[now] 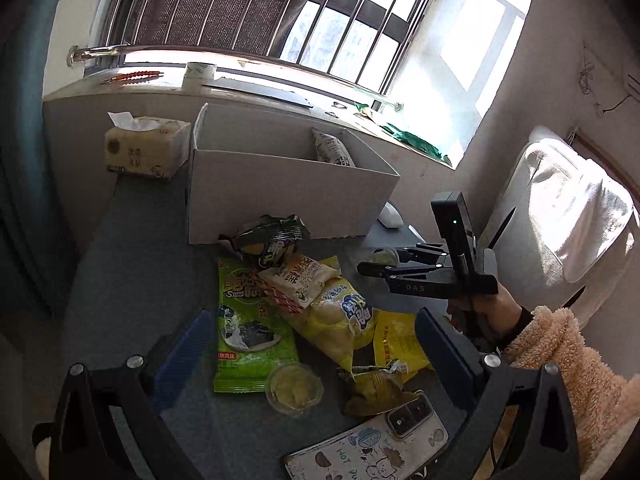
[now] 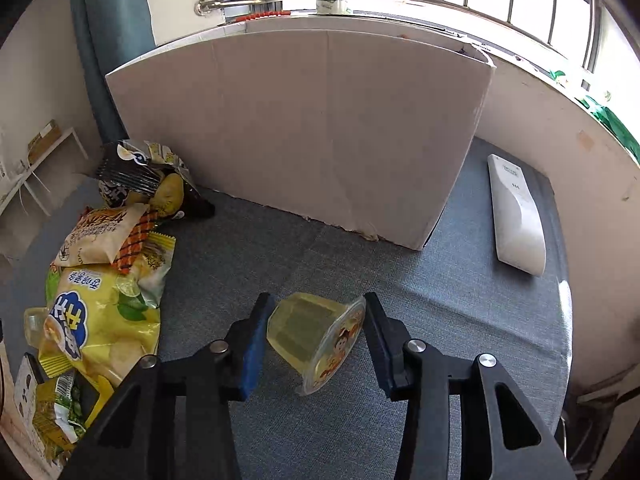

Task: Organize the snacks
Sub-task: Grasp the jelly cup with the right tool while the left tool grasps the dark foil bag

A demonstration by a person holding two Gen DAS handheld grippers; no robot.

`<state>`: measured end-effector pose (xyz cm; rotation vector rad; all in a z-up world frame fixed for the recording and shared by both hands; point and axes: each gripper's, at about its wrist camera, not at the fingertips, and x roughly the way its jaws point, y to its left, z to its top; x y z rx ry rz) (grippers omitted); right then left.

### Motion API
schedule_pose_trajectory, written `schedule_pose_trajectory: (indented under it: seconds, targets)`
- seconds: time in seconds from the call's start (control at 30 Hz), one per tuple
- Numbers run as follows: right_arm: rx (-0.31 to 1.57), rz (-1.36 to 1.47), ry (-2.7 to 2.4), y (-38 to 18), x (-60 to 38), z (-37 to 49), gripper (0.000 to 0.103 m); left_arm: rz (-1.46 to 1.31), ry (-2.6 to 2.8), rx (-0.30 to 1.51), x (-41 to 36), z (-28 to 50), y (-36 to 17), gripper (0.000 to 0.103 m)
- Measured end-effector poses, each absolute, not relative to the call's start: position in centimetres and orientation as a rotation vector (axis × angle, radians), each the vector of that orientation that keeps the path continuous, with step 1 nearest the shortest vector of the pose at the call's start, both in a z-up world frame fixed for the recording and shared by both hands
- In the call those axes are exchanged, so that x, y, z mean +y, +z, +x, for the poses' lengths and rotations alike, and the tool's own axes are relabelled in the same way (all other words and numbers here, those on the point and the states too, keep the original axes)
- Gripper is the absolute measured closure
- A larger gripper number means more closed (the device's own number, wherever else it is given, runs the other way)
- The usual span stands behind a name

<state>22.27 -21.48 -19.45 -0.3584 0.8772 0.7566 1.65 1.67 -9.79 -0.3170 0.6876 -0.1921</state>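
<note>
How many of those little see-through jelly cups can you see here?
2. One jelly cup lies on its side between the right gripper's fingers, in front of the cardboard box. The other sits upright by the green seaweed packet. More may hide under the snack pile.

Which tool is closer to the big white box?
Right. The right tool, around a jelly cup, sits just in front of the box. The left tool hangs farther back, behind the snack pile.

Daylight pours in through the barred window [image 1: 360,32] ahead of me, blown out to white glare at its right side. The grey tabletop [image 2: 460,320] is evenly lit with soft shadows. My fisheye views bend edges and darken corners; focus is sharp.
</note>
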Motion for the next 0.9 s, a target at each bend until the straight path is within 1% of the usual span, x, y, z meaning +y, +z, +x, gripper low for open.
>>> schedule_pose_trajectory:
  seconds: [0.1, 0.13, 0.17, 0.4, 0.6, 0.9]
  targets:
    - [0.876, -0.309, 0.751, -18.8, -22.2, 21.8, 0.055, -0.305, -0.185, 0.700, 1.6, 2.3, -10.1, 0.000]
    - [0.876, -0.288, 0.751, -18.5, -22.6, 21.6, 0.057, -0.301, -0.182, 0.703, 1.6, 2.5, -10.1, 0.000]
    - [0.867, -0.266, 0.753, -18.0, -22.9, 21.4, 0.071, -0.297, -0.181, 0.707, 1.6, 2.8, -10.2, 0.000]
    - [0.818, -0.202, 0.773, -15.7, -24.1, 18.4, 0.071, -0.267, -0.197, 0.737, 1.1, 6.0, -10.5, 0.000]
    - [0.762, -0.081, 0.781, -12.8, -25.8, 15.2, 0.071, -0.252, -0.159, 0.785, 1.5, 10.9, -11.3, 0.000]
    - [0.678, 0.050, 0.783, -10.0, -28.0, 10.1, 0.071, -0.245, -0.033, 0.950, 1.5, 18.1, -15.1, 0.000]
